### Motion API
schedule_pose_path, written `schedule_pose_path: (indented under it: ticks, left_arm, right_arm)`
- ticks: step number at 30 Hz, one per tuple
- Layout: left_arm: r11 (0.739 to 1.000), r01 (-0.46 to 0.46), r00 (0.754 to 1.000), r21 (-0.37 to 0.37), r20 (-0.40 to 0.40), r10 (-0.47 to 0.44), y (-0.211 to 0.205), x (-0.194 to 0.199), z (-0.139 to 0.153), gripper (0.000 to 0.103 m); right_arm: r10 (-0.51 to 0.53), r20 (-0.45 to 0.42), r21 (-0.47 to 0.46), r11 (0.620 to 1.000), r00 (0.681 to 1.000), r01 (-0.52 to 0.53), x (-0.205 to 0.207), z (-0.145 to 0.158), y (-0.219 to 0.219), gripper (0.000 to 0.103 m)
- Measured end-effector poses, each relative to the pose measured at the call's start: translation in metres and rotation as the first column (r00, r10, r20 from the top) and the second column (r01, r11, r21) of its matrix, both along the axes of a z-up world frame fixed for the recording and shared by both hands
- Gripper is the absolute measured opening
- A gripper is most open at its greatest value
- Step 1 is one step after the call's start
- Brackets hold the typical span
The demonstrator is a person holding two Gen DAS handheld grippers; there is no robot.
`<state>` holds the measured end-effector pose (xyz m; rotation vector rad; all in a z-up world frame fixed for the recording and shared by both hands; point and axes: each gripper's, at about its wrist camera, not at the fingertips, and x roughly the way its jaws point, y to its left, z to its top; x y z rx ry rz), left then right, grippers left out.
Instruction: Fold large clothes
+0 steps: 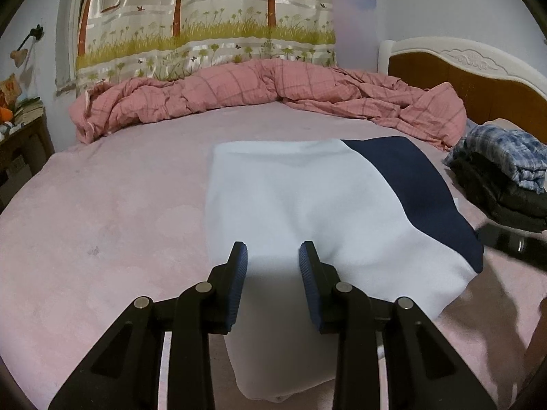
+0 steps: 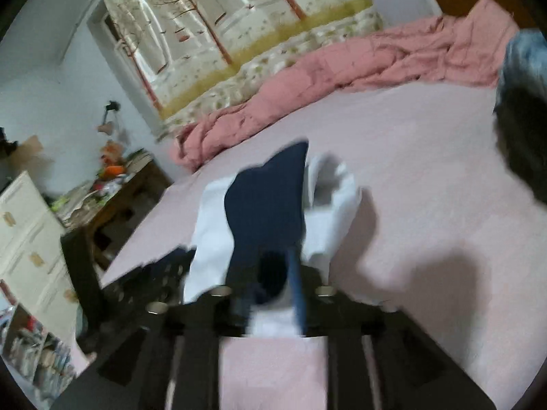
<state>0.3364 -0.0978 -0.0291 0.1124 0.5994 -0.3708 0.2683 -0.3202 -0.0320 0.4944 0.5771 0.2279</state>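
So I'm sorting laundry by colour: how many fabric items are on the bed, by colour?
White-and-navy garment: 1
Pink checked duvet: 1
Blue plaid garment: 1
Black garment: 1
Total: 4
The black pile under the plaid garment may hold more than one piece; I cannot tell.

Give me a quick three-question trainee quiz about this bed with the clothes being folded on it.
1. True or false: the left gripper is clamped on the white and navy folded garment.
2. What tops the stack of folded clothes at the right? A: blue checked cloth. B: red towel. C: yellow shirt.
3. Fill in: the bunched pink checked quilt lies along the ___ side of the pink bed sheet, below the curtain.

Key: 1 false, its jaws stand open over the garment; 2 A; 3 far.
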Motion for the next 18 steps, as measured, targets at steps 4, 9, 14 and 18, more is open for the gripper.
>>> schedule_pose_path:
  ticks: [4, 9, 14, 18]
  left_arm:
    - [1.0, -0.004, 1.0, 0.011, 0.009, 0.004, -0.001, 0.0, -0.001, 0.029]
    - [1.0, 0.0, 1.0, 0.004, 0.002, 0.0, 0.0, 0.001, -0.002, 0.029]
    - [1.0, 0.0, 1.0, 0.012, 0.008, 0.0, -0.002, 0.001, -0.003, 0.029]
    - [1.0, 0.012, 1.0, 0.011, 0.009, -0.012, -0.002, 0.0, -0.003, 0.029]
  right_arm:
    - [-0.003, 0.014, -0.016, 1.0, 1.0, 0.003, -0.002, -0.005, 0.004, 0.03]
    - [0.037, 0.053, -0.067, 0.997, 0.998, -0.033, -0.004, -0.001, 0.018, 0.03]
    - [0.015, 0.045, -0.08, 0.997, 0.999, -0.011, -0.003, -0.006, 0.021, 0.012]
    - [-0.042, 0.16, -0.118, 0.991, 0.986, 0.062, -0.022, 0.007, 0.024, 0.004]
